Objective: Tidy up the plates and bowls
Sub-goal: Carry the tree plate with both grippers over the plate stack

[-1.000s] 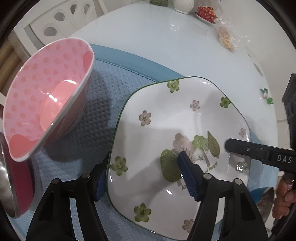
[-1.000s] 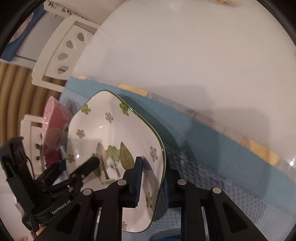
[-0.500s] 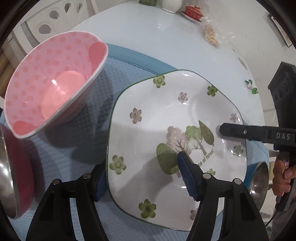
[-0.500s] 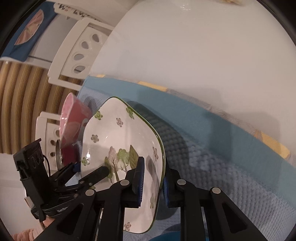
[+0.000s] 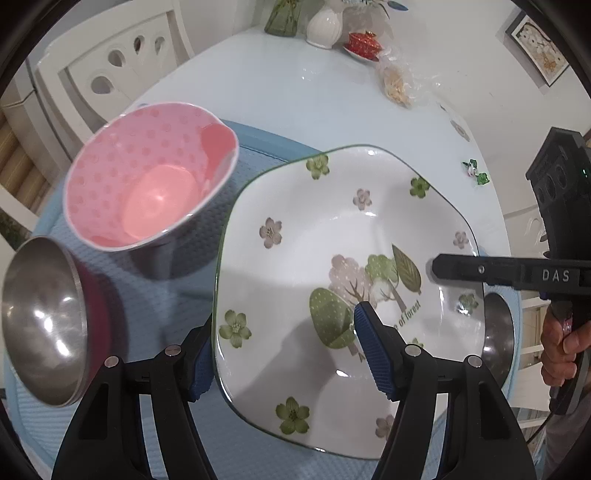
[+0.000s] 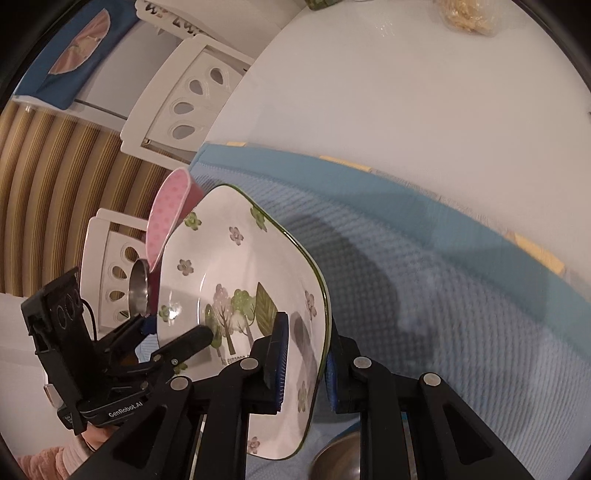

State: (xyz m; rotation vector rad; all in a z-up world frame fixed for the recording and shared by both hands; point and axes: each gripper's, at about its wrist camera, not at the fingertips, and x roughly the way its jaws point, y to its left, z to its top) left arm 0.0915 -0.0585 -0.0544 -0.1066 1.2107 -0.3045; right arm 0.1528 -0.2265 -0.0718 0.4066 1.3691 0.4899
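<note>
A white square plate [image 5: 332, 221] with green flowers and trees hangs tilted above the blue mat [image 5: 155, 302]. My left gripper [image 5: 283, 318] is shut on its left rim, one pad outside the edge and one on the inner face. My right gripper [image 6: 306, 332] is shut on the opposite rim of the plate [image 6: 229, 266]. In the left wrist view one of its fingers [image 5: 480, 269] lies across the plate's right side; the other is hidden beneath. A pink dotted bowl [image 5: 147, 184] leans tilted against a red-sided steel bowl [image 5: 40, 321] on the mat's left.
A second steel bowl [image 5: 496, 332] sits under the plate's right edge. The white table [image 5: 295, 92] carries a vase [image 5: 325, 26], a red dish [image 5: 364, 44] and a snack bag [image 5: 399, 85] at its far end. White chairs [image 5: 110, 66] stand beyond. A hand [image 5: 557, 343] grips the right handle.
Both grippers have risen with the plate held between them, and more of the table and both left-hand bowls has come into view. Neither grip has changed.
</note>
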